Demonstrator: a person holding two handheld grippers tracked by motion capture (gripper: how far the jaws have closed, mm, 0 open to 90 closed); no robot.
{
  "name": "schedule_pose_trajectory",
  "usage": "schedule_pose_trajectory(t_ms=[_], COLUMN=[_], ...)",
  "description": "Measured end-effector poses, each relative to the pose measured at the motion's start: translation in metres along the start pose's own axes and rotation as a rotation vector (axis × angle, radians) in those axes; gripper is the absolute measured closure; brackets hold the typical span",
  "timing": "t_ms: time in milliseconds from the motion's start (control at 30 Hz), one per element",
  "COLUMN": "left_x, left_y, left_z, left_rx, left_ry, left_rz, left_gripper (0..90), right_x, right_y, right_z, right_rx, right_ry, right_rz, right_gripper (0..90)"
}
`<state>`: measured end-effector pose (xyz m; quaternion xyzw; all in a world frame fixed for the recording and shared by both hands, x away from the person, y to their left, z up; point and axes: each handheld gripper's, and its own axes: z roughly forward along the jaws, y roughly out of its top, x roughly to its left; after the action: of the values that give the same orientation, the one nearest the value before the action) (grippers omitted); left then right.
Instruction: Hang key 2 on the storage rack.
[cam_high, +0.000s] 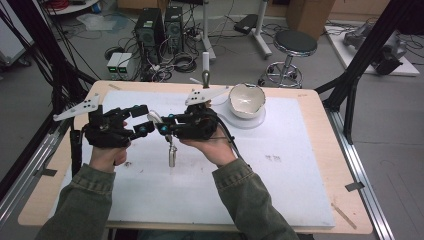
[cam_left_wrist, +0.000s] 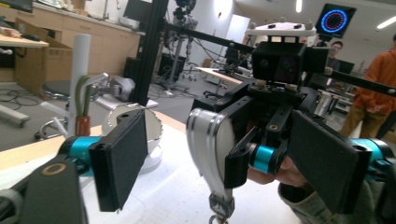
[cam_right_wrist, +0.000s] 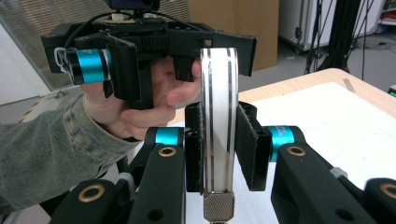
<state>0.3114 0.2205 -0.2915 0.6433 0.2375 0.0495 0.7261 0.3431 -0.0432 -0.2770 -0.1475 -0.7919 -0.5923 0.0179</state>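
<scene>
My right gripper (cam_right_wrist: 218, 149) is shut on a flat silver metal piece (cam_right_wrist: 218, 107) with two dark lines along it and a knurled end (cam_right_wrist: 218, 206). In the high view the right gripper (cam_high: 165, 125) holds it above the white mat (cam_high: 280, 165), and a small metal part (cam_high: 171, 156) hangs down from it. My left gripper (cam_high: 144, 120) faces it from the left and stands open. In the left gripper view its pads (cam_left_wrist: 122, 158) sit wide apart, with the silver metal piece (cam_left_wrist: 205, 140) between and just beyond them, apart from both.
A white bowl (cam_high: 246, 99) tilts on a round white base (cam_high: 245, 120) behind the right hand. A white cylinder (cam_left_wrist: 79, 65) and a green-handled tool in a brown holder (cam_left_wrist: 83, 109) stand at the table's far edge. A stool (cam_high: 295, 45) and computers (cam_high: 150, 30) are on the floor beyond.
</scene>
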Motion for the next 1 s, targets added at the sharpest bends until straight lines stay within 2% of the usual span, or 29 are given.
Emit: schedule_pose_trajectory(t_ms=[233,433,600,900,1000], left_x=[-0.001,-0.001,0.001,-0.001,0.0], left_y=[0.002,0.003,0.003,0.002,0.002], left_z=[-0.003,-0.005,-0.006,-0.007,-0.007], left_rx=[-0.023,-0.057,-0.067,-0.071,-0.069], left_ry=[-0.027,-0.02,-0.007,-0.002,-0.019], left_rz=[0.007,0.021,0.009,0.027,0.035], left_gripper=[36.7,54.5,67.4,69.6,70.8], right_x=[0.003,0.004,0.005,0.004,0.004], right_y=[0.0,0.0,0.0,-0.001,-0.002], right_z=[0.005,0.007,0.007,0.01,0.011], right_rx=[0.0,-0.009,-0.027,-0.029,-0.032], right_ry=[0.02,0.037,0.052,0.055,0.068], right_rz=[-0.006,-0.006,-0.014,-0.006,0.004], right_gripper=[74.1,74.1,74.1,73.6,72.7])
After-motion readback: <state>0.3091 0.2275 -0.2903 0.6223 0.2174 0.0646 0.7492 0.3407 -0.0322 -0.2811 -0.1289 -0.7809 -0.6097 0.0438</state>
